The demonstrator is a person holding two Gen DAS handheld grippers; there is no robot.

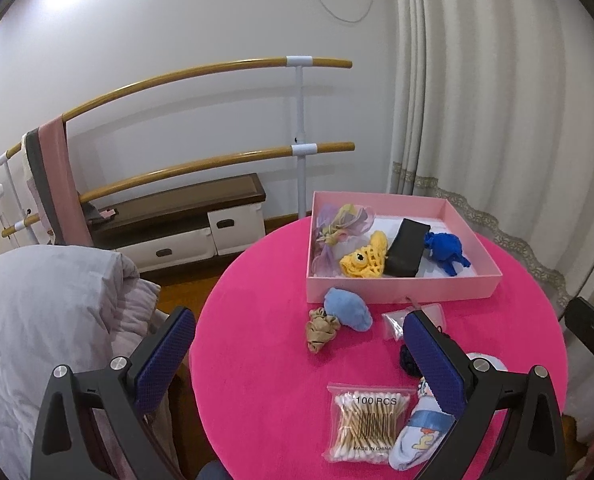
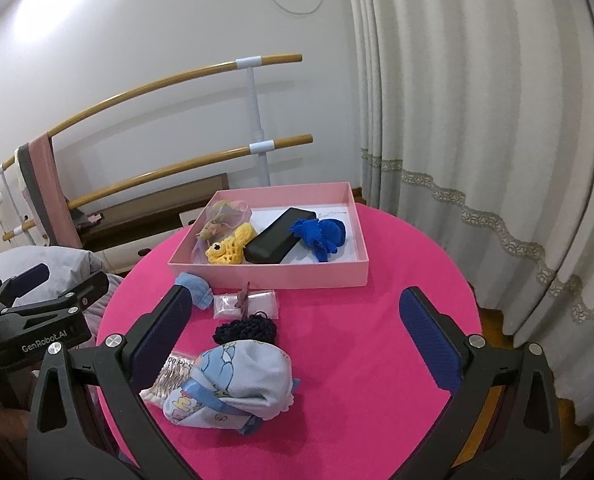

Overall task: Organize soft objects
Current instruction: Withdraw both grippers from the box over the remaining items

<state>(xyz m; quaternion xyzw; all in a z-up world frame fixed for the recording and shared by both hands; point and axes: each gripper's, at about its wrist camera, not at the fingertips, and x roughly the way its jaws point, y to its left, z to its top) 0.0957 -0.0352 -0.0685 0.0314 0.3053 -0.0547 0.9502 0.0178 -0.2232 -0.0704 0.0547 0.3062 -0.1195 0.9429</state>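
Cotton swabs in a clear bag (image 1: 367, 424) lie nearest in the left view, beside a baby sock (image 1: 419, 430). Only that view shows the tan scrunchie (image 1: 321, 330) touching the light blue puff (image 1: 347, 307). Only the right view shows the whole dark knit piece (image 2: 245, 328) just past the sock (image 2: 237, 384). Both grippers, left (image 1: 299, 352) and right (image 2: 295, 332), are spread wide and hold nothing. Far on the pink table (image 2: 337, 320), the pink box (image 2: 273, 274) holds a blue knit toy (image 2: 321, 236), a black case (image 2: 279, 236), a yellow knit toy (image 2: 231, 248) and pale ribbons (image 2: 223, 216).

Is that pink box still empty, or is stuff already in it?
Not empty. The pink box already holds a yellow knitted toy, a black case, a blue knitted toy and pastel fabric.
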